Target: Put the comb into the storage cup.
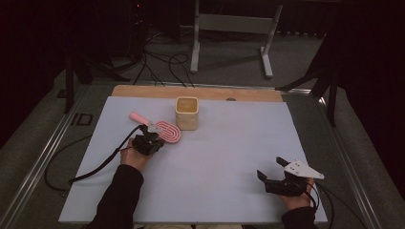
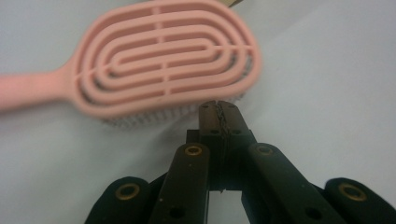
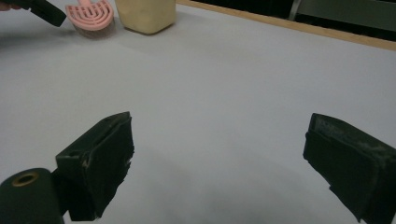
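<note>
A pink hairbrush [image 1: 165, 130] lies bristles-down on the white board, its handle pointing to the back left. In the left gripper view the hairbrush [image 2: 159, 51] spreads across the top, with its slotted oval back facing up. My left gripper [image 2: 219, 108] is shut with nothing between its jaws, its tip just short of the brush's near edge. From above, the left gripper [image 1: 152, 136] sits at the brush's near side. My right gripper [image 1: 270, 168] rests open near the front right of the board; its jaws stand wide apart over bare board [image 3: 219, 140].
A cream square cup [image 1: 186, 112] stands upright just right of the brush head, near the board's back edge; it shows as the cup [image 3: 145, 15] in the right gripper view. A wooden strip [image 1: 143, 90] runs behind the white board [image 1: 229, 143]. Cables trail off the left side.
</note>
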`<state>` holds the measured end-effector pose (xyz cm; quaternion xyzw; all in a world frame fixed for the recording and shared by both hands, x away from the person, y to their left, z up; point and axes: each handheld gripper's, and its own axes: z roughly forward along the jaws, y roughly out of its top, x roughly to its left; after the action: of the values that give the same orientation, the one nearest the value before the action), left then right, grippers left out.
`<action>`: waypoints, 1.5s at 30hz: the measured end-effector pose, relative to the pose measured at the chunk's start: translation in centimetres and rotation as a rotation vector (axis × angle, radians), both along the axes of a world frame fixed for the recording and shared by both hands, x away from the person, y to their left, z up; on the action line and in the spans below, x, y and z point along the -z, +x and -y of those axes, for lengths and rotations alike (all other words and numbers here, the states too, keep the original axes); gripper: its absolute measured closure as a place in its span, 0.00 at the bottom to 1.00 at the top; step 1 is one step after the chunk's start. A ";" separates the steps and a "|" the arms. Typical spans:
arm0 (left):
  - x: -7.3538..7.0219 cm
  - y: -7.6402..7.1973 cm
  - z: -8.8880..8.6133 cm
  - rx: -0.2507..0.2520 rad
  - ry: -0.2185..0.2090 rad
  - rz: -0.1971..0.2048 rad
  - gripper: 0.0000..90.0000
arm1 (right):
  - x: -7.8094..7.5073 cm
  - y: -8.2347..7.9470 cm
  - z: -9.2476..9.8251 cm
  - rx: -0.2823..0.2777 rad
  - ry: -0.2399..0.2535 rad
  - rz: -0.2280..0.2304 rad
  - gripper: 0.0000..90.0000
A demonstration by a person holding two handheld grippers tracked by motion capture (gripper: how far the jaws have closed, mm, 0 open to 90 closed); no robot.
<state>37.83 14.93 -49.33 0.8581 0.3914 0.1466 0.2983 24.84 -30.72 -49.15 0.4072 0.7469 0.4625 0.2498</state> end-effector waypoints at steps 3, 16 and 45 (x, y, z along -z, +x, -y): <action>0.0 0.2 0.5 0.002 -0.006 0.001 1.00 | 0.0 0.0 0.0 0.000 -0.003 -0.001 0.09; -0.3 0.8 1.1 -0.001 -0.031 0.006 1.00 | 0.0 0.1 0.0 -0.004 -0.006 -0.003 0.09; -6.6 -7.3 -11.1 -0.173 -0.298 0.286 0.29 | 0.1 0.0 -0.3 -0.032 0.010 0.005 0.09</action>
<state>30.48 26.07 -42.69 0.7383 0.4345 0.2326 0.4605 24.87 -30.41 -49.24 0.3954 0.7504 0.4712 0.2421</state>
